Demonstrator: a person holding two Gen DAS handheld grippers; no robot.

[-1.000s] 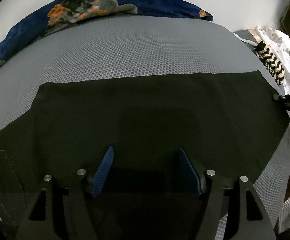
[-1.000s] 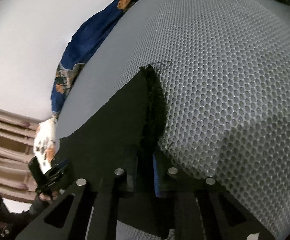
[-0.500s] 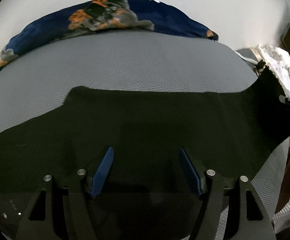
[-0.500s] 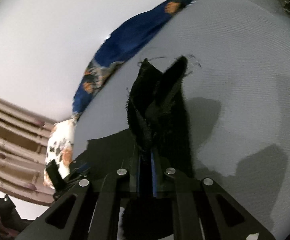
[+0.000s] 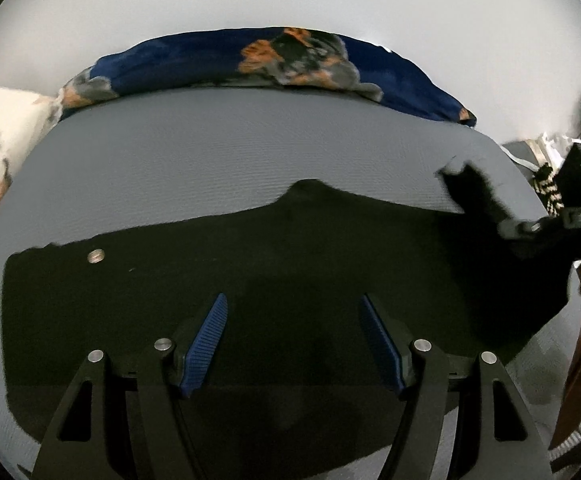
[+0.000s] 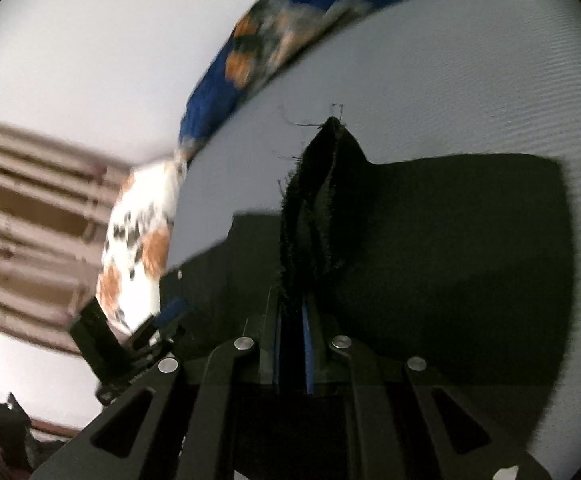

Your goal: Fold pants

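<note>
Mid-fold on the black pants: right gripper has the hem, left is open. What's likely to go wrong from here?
1. The right gripper pinches only the frayed hem tip of the black pants; the hem could slip out mid-carry.
2. The left gripper is open with pants under it, so nothing pins them and the whole garment may drag across the grey mattress.
3. The lifted leg is bunched, so it may land creased.
</note>
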